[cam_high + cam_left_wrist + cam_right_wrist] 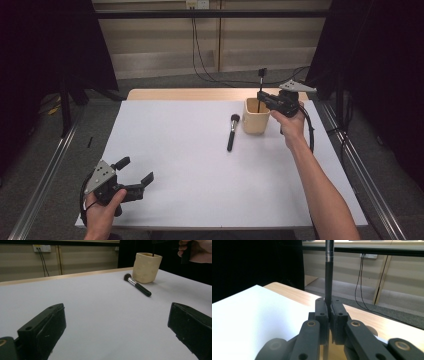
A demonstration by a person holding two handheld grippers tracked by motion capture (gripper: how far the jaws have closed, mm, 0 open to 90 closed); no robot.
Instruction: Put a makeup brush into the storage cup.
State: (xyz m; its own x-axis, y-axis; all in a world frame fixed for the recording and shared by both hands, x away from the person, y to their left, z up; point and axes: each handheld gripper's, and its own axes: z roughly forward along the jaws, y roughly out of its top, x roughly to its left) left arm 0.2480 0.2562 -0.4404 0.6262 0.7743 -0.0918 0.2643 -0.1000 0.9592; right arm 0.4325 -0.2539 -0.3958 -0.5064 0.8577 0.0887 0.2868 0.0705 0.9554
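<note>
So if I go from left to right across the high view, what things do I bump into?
Left gripper, open, near the table's front corner → makeup brush lying on the white table → beige cup → right gripper, shut on a thin black brush handle.

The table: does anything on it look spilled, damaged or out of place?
Nothing is spilled or damaged. One makeup brush lies flat on the white table left of the beige cup, outside it. The right hand-held gripper holds a thin dark brush upright over that cup.
</note>
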